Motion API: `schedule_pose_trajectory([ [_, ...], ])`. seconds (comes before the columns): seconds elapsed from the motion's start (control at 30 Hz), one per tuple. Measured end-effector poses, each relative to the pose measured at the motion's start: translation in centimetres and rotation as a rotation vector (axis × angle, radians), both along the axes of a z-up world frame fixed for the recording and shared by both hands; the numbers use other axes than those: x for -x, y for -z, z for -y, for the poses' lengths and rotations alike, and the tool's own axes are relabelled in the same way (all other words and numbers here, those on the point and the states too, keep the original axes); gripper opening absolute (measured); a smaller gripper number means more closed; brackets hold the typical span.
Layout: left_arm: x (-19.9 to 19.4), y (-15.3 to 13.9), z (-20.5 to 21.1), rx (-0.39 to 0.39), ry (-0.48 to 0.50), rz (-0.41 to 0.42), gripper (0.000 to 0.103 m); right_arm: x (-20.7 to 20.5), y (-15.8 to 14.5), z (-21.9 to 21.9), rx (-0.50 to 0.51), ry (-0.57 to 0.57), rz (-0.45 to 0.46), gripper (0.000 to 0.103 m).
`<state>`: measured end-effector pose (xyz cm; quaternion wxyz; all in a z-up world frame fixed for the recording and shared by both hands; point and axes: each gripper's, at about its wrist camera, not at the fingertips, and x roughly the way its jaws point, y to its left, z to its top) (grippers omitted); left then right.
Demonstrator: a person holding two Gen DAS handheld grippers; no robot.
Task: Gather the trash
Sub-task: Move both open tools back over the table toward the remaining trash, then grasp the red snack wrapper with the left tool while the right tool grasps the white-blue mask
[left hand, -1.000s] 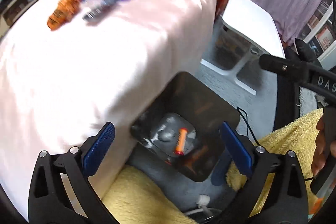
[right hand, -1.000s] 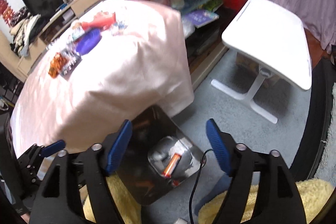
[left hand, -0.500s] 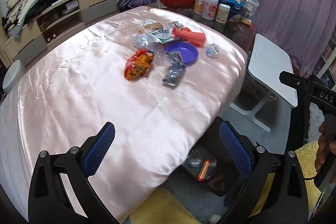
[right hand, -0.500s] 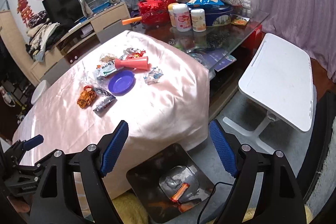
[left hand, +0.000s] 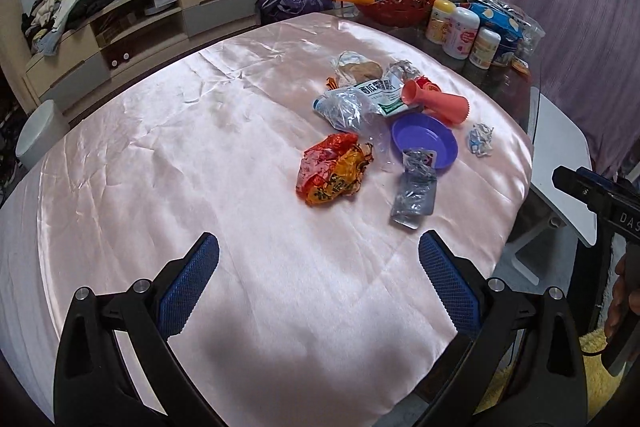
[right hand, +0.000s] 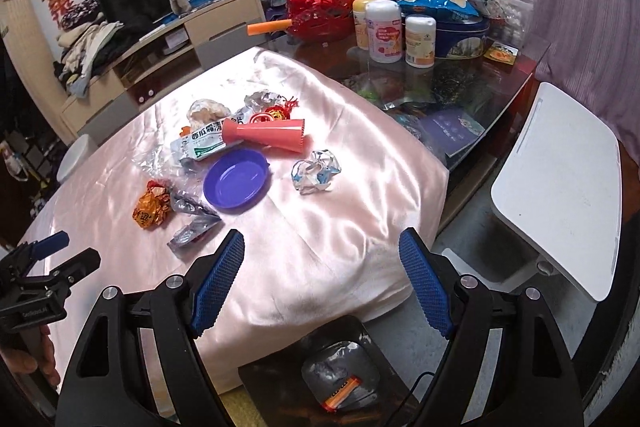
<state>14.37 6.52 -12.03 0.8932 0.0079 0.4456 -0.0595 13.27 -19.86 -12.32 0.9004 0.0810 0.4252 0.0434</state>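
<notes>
Trash lies on the pink satin table (left hand: 200,155): an orange-red crumpled wrapper (left hand: 334,173) (right hand: 151,209), a silver foil pouch (left hand: 414,193) (right hand: 192,229), a crumpled clear bag with a green-white packet (left hand: 360,99) (right hand: 204,143) and a small crumpled blue-white wrapper (left hand: 480,139) (right hand: 316,169). A purple dish (left hand: 424,143) (right hand: 236,183) and a salmon cup (left hand: 436,103) (right hand: 266,135) lie among them. My left gripper (left hand: 318,277) is open and empty above the table's near side. My right gripper (right hand: 322,281) is open and empty over the table's edge. The black bin (right hand: 332,375) below holds foil and an orange wrapper.
A glass side table (right hand: 460,75) carries bottles, a tin and a red basket. A white folding table (right hand: 560,179) stands at the right. A TV cabinet (left hand: 140,23) with clothes is behind. A yellow fluffy rug (left hand: 592,347) lies at the floor's near right.
Both grippers have risen from over the bin and tilted up toward the table top. The bin has dropped out of the left wrist view. Both stay open and empty.
</notes>
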Motion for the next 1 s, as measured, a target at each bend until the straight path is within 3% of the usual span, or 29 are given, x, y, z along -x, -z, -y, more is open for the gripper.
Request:
schedule_pose_trajectory([
  [0.1,-1.8,0.8,-0.1,0.007,-0.005,-0.018,0.095,-1.9,0.8,-0.2,-0.009,-0.007,-0.009,0.079],
  [0.2,-3.3,1.5,0.0,0.009,-0.009,-0.031,0.093,-3.8,1.6,-0.5,-0.018,-0.019,-0.024,0.070],
  [0.53,-7.7,3.9,0.5,-0.002,-0.024,-0.084,0.081,-8.1,4.5,-0.9,-0.050,-0.030,-0.074,0.066],
  [0.73,-9.0,5.0,0.8,0.009,-0.010,-0.110,0.072,-9.4,5.9,-1.2,-0.049,-0.037,-0.092,0.054],
  [0.77,-9.2,5.2,0.8,0.012,-0.009,-0.117,0.066,-9.5,6.0,-1.3,-0.045,-0.034,-0.092,0.050],
  [0.87,-9.4,5.5,0.8,0.000,-0.012,-0.116,0.047,-9.8,6.0,-1.2,-0.037,-0.034,-0.089,0.022],
  [1.0,-9.0,5.1,0.2,0.012,-0.019,-0.116,0.042,-9.5,5.7,-1.0,-0.036,-0.042,-0.088,0.016],
])
